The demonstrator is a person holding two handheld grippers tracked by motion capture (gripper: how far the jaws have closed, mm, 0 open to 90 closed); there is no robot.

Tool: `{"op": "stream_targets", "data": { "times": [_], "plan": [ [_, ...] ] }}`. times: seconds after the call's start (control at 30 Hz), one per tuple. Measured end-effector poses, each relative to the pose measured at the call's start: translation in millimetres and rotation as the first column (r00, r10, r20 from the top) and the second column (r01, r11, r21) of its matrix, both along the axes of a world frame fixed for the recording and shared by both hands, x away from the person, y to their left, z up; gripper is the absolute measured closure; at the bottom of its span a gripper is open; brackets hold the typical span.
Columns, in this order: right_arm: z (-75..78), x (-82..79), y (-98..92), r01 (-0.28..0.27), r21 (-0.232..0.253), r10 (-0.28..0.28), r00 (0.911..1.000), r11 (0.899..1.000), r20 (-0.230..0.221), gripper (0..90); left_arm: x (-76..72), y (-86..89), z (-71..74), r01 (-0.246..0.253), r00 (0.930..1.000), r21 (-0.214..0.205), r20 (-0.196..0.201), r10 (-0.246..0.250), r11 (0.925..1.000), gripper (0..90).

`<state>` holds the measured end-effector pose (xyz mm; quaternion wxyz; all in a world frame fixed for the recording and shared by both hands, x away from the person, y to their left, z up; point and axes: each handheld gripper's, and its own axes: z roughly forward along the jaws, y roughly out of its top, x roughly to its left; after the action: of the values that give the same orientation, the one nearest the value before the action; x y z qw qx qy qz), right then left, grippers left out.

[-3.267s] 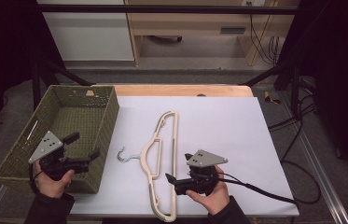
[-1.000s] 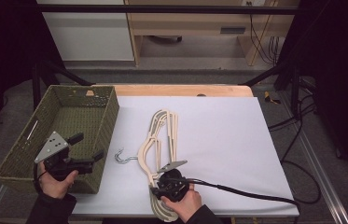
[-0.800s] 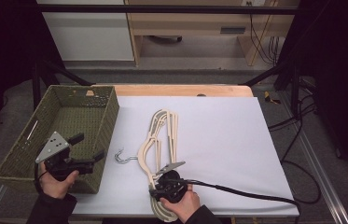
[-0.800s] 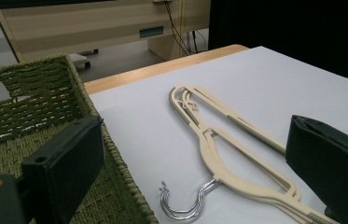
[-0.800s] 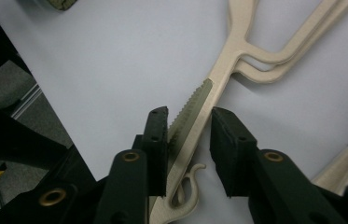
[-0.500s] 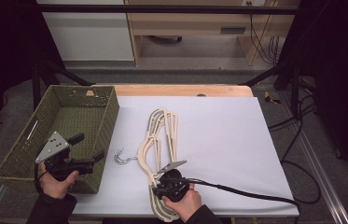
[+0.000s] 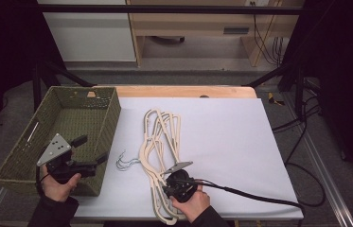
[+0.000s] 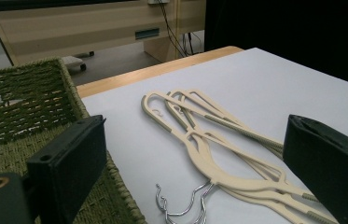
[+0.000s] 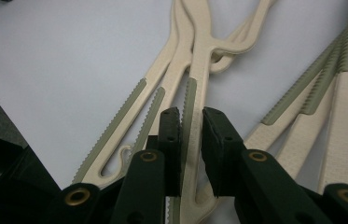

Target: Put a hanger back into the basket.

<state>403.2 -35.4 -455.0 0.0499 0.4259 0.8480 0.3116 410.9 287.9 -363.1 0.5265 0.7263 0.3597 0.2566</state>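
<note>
Covering its own jaw tips in the high view, the right gripper point(image 7: 180, 184) sits at the near end of the cream hangers point(image 7: 160, 142) stacked on the desk point(image 7: 240, 137); its jaws have just been closing and now pinch one hanger arm point(image 9: 191, 126). Beside the basket point(image 7: 77, 111), the left gripper point(image 7: 86, 153) hangs wide open, empty.

No text, label, brand, number or sign can be read on anything here.
</note>
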Motion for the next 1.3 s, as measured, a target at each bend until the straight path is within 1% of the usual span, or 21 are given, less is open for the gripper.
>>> {"op": "stream_targets", "data": {
  "times": [0.03,0.07,0.1,0.13,0.17,0.2,0.27,0.33,0.43,0.47,0.57,0.63,0.67,0.73,0.8,0.97,1.1,1.13,1.17,1.23,1.3],
  "plan": [
    [-0.5,0.5,0.7,-0.003,0.018,0.003,0.9999,1.0,0.015,70.5,-0.1,-1.0,-0.1,0.004,1.0,-0.002,0.0,-0.004,1.0,7.3],
    [-2.6,1.5,1.6,-0.019,0.02,0.018,0.9995,1.0,0.028,68.7,-0.3,-2.0,-0.1,0.006,1.0,-0.003,0.0,-0.006,1.0,7.6],
    [-2.6,1.5,1.6,-0.019,0.02,0.018,0.9995,1.0,0.028,68.7,-0.7,-3.5,-0.1,0.01,1.0,-0.002,0.001,-0.01,0.9999,7.6],
    [-4.9,2.3,2.5,-0.019,0.015,0.018,0.9992,1.0,0.034,68.2,-1.2,-5.3,0.1,0.013,0.9999,-0.001,0.0,-0.013,0.9999,7.9],
    [-8.6,3.7,2.3,-0.031,-0.001,0.031,0.998,1.0,0.055,68.3,-2.1,-7.8,0.4,0.015,0.9999,-0.001,0.002,-0.015,0.9999,8.0],
    [-11.9,3.9,4.5,-0.012,-0.021,0.013,0.999,1.0,0.042,68.0,-2.9,-9.8,0.7,0.018,0.9998,0.001,0.002,-0.018,0.9998,8.0],
    [-12.7,3.4,3.8,-0.032,-0.032,0.035,0.9969,0.999,0.071,69.9,-4.1,-14.2,0.9,0.017,0.9999,-0.003,-0.002,-0.017,0.9998,8.0],
    [-13.1,2.1,4.3,-0.015,-0.049,0.019,0.9961,0.999,0.086,76.5,-5.0,-19.6,0.7,0.021,0.9997,-0.003,-0.008,-0.021,0.9998,7.7],
    [-12.3,3.6,2.9,-0.007,-0.055,0.012,0.9967,0.998,0.081,78.5,-6.5,-27.0,0.0,0.034,0.9993,0.008,-0.013,-0.034,0.9994,7.7],
    [-10.7,3.7,2.4,0.019,-0.058,-0.015,0.9975,0.998,0.069,79.7,-6.9,-29.3,-0.6,0.038,0.9991,0.009,-0.017,-0.038,0.9992,7.7],
    [-8.6,3.8,1.1,0.021,-0.052,-0.017,0.9971,0.998,0.074,79.9,-6.3,-35.1,-3.5,0.057,0.9979,0.018,-0.034,-0.056,0.9982,7.8],
    [-7.1,4.2,-0.6,0.011,-0.05,-0.007,0.9967,0.999,0.081,80.0,-5.6,-38.6,-5.7,0.066,0.9969,0.025,-0.045,-0.064,0.9975,7.8],
    [-5.2,5.0,-3.0,0.007,-0.035,-0.004,0.9969,0.999,0.079,80.0,-5.2,-40.4,-6.8,0.073,0.9961,0.028,-0.052,-0.071,0.9969,8.5],
    [-3.7,5.1,-4.5,0.007,-0.033,-0.004,0.997,0.999,0.077,80.1,-4.5,-43.8,-9.0,0.086,0.9945,0.035,-0.064,-0.083,0.9957,8.9],
    [0.5,5.4,-8.0,0.02,-0.005,-0.02,0.9972,1.0,0.072,80.1,-3.8,-47.7,-11.3,0.096,0.9929,0.045,-0.075,-0.092,0.9944,9.6],
    [12.3,6.4,-19.4,0.01,0.034,-0.013,0.9961,0.999,0.087,80.1,-2.1,-56.2,-17.4,0.117,0.9886,0.068,-0.103,-0.11,0.9907,13.0],
    [21.4,6.8,-27.5,-0.001,0.075,-0.007,0.9946,0.997,0.104,80.1,-2.3,-60.4,-20.7,0.122,0.9881,0.066,-0.102,-0.115,0.9903,17.1],
    [23.0,6.6,-28.2,0.008,0.082,-0.016,0.9952,0.997,0.097,80.1,-2.5,-61.0,-21.1,0.122,0.9885,0.068,-0.099,-0.115,0.9902,17.6],
    [24.4,6.8,-29.8,0.003,0.091,-0.012,0.9952,0.996,0.097,80.1,-2.4,-61.6,-21.8,0.121,0.9887,0.071,-0.098,-0.114,0.9902,18.8],
    [27.6,6.0,-31.3,0.014,0.101,-0.023,0.9958,0.995,0.088,80.1,-0.1,-63.6,-25.2,0.128,0.9864,0.075,-0.113,-0.119,0.9889,21.5],
    [29.4,5.9,-33.3,0.003,0.103,-0.014,0.995,0.995,0.099,80.1,2.1,-66.6,-27.2,0.124,0.9847,0.096,-0.135,-0.11,0.9877,25.7]
  ]
}}
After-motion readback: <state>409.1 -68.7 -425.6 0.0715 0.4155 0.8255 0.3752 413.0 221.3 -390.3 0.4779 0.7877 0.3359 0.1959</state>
